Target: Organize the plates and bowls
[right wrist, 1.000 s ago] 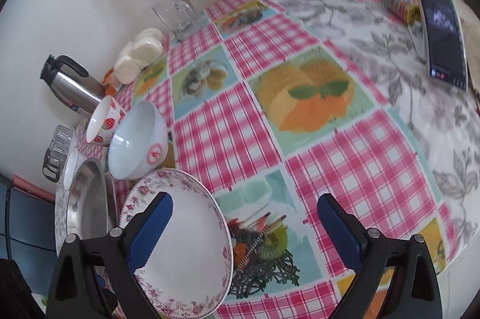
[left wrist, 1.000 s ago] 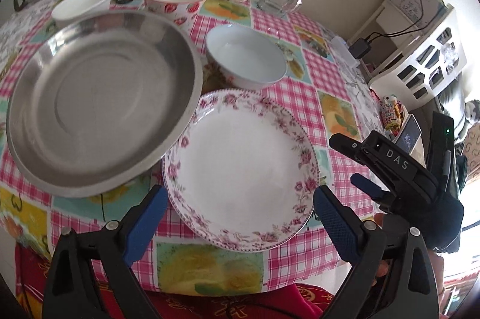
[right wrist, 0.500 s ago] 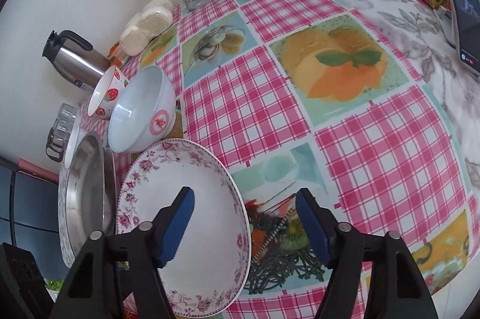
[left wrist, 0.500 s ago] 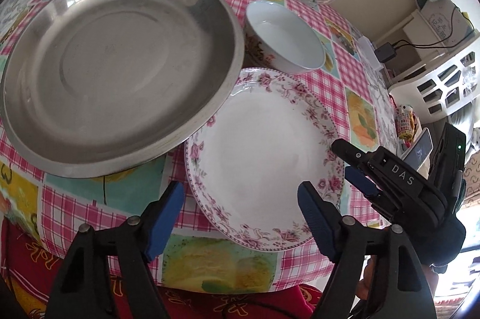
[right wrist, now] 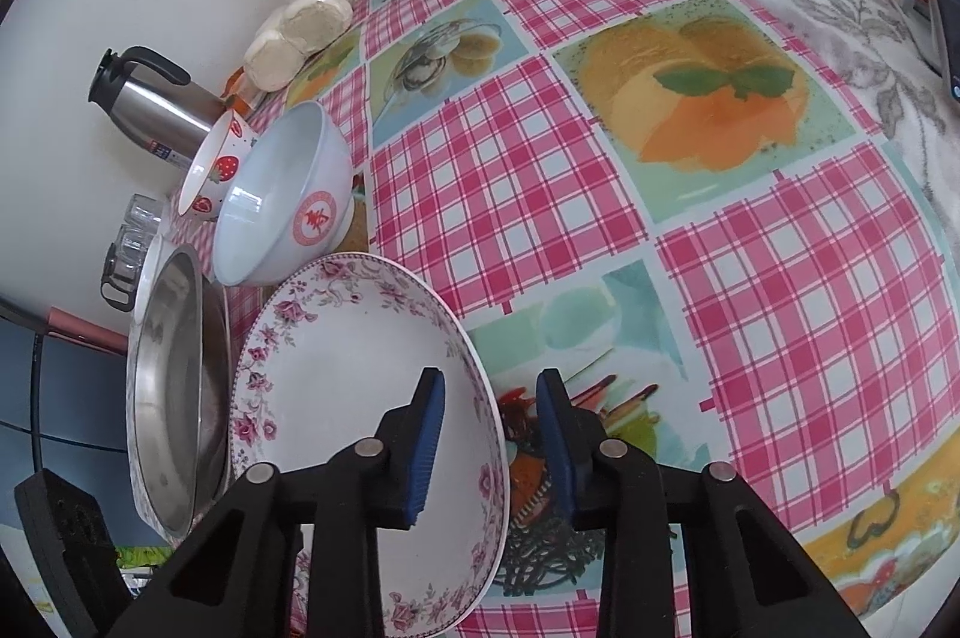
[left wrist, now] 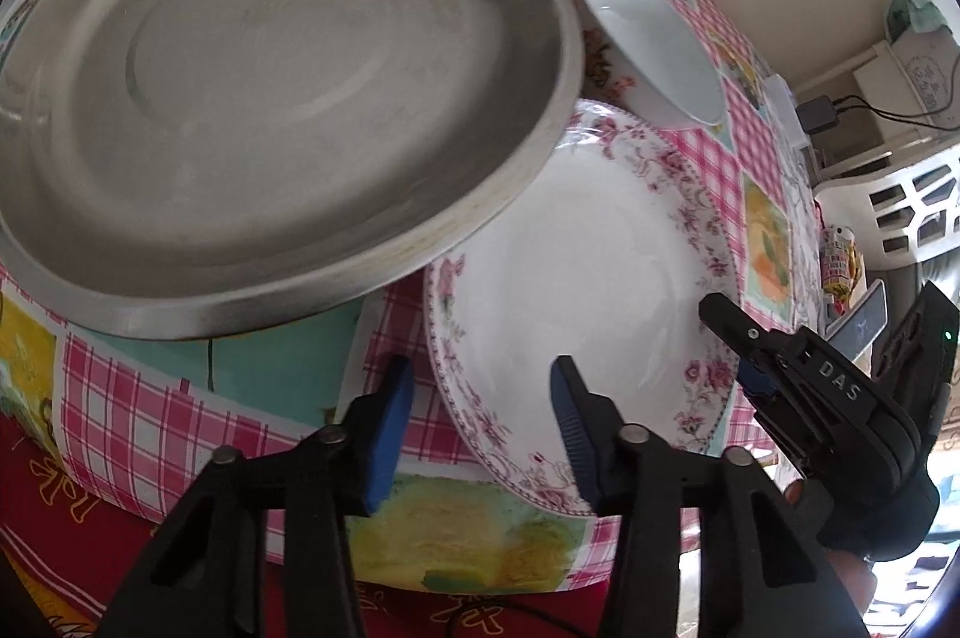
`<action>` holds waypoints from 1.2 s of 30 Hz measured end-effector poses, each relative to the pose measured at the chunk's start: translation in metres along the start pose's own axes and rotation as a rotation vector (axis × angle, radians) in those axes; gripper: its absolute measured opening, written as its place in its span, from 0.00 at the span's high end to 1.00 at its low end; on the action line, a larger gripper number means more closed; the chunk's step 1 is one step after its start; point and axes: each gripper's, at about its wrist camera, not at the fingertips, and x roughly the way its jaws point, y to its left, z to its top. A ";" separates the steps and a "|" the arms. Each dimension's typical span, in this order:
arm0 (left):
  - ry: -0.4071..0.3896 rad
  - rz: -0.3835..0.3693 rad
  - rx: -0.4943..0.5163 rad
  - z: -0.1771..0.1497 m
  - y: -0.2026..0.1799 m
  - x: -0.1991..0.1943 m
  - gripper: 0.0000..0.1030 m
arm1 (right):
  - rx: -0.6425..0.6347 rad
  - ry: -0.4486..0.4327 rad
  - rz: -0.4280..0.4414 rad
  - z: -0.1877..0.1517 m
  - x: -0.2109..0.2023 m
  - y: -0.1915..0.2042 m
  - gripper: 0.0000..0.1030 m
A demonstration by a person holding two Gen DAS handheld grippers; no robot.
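While both tools stand parted around opposite rims of the floral plate (left wrist: 576, 278), gripping nothing, the left tool (left wrist: 480, 434) straddles its near-left edge and the right tool (right wrist: 492, 434) its right edge; beside it the steel pan (left wrist: 270, 98) overlaps the plate's rim on the worktop (right wrist: 780, 278).
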 end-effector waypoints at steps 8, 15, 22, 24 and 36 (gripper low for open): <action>-0.010 0.000 0.000 0.002 0.003 0.002 0.78 | -0.007 0.005 -0.013 0.001 0.002 -0.001 0.77; -0.001 -0.019 0.011 0.004 -0.003 0.009 0.87 | 0.020 -0.007 -0.006 0.001 -0.003 -0.010 0.83; -0.007 -0.025 0.067 0.003 -0.019 0.015 0.88 | 0.066 -0.029 -0.016 0.003 -0.010 -0.027 0.83; -0.015 -0.020 0.080 0.003 -0.022 0.016 0.88 | 0.074 -0.033 -0.015 0.004 -0.012 -0.030 0.83; -0.089 0.016 0.106 0.014 -0.035 0.023 0.87 | 0.067 -0.041 -0.034 0.003 -0.014 -0.033 0.84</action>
